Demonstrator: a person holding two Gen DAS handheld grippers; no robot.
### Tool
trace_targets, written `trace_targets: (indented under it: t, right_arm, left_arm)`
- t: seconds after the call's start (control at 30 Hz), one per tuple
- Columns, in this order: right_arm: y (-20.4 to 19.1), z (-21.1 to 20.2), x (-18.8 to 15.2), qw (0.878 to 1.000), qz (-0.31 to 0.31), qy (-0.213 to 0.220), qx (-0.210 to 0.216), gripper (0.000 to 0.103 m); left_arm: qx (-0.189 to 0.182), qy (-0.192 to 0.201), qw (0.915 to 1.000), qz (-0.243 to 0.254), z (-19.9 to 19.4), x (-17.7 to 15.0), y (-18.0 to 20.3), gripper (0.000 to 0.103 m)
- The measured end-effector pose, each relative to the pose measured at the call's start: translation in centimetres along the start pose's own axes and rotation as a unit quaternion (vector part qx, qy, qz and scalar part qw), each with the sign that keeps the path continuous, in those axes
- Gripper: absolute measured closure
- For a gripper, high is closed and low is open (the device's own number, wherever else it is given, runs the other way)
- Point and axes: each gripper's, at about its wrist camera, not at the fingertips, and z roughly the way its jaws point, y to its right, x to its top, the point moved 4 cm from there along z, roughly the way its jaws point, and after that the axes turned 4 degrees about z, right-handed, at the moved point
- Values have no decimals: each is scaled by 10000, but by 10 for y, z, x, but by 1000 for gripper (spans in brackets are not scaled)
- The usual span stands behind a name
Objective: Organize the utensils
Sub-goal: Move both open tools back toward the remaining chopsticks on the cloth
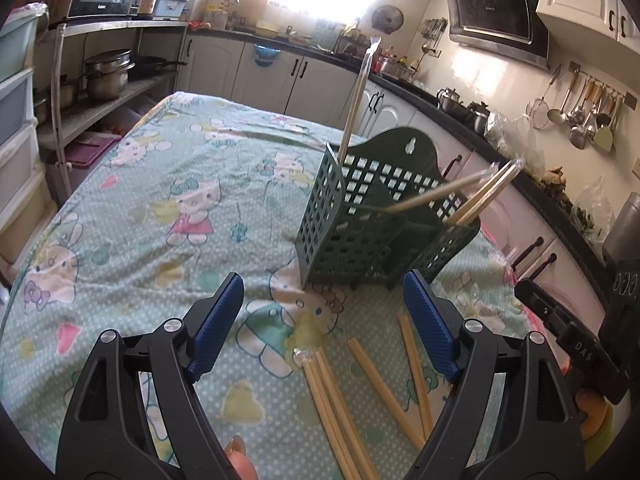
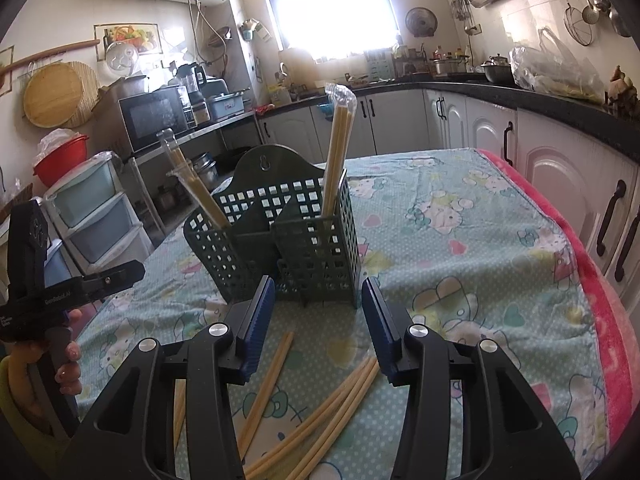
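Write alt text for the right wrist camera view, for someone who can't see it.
An open right claw hovers over loose chopsticks lying on a cartoon-print tablecloth, facing a dark green utensil basket that already holds wrapped chopsticks. The left claw shows at the left edge, in a sunlit kitchen.

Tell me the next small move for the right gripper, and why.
Probably lower the right gripper onto the bundle of loose chopsticks lying just below its open, empty jaws. Several wrapped pairs already stand in the green holder, while these lie on the tablecloth, so they seem next to go in.
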Motion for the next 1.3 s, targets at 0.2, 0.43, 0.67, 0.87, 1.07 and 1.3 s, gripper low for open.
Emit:
trace_targets:
  t: [0.2, 0.43, 0.67, 0.87, 1.07, 1.3]
  right_arm:
    - [0, -1, -6, 10000, 5, -57, -2, 59]
    - [3, -2, -13, 9999, 58, -149, -43, 59]
    - [13, 2, -24, 9991, 138, -364, -162, 59]
    - [25, 9, -32, 9976, 244, -582, -285, 59]
    - [30, 15, -37, 9966, 276, -709, -321, 59]
    - [38, 27, -43, 9934, 372, -1023, -375, 59]
  left_arm:
    - [34, -194, 9998, 32, 3, -16, -2, 36]
    - [24, -461, 9986, 244, 11, -32, 3, 67]
    - [32, -796, 9956, 487, 26, -47, 9, 76]
    - [27, -1066, 9919, 693, 41, -55, 15, 76]
    - [95, -1195, 9897, 777, 56, -54, 16, 76]
    - [172, -1240, 9887, 821, 68, -47, 14, 76]
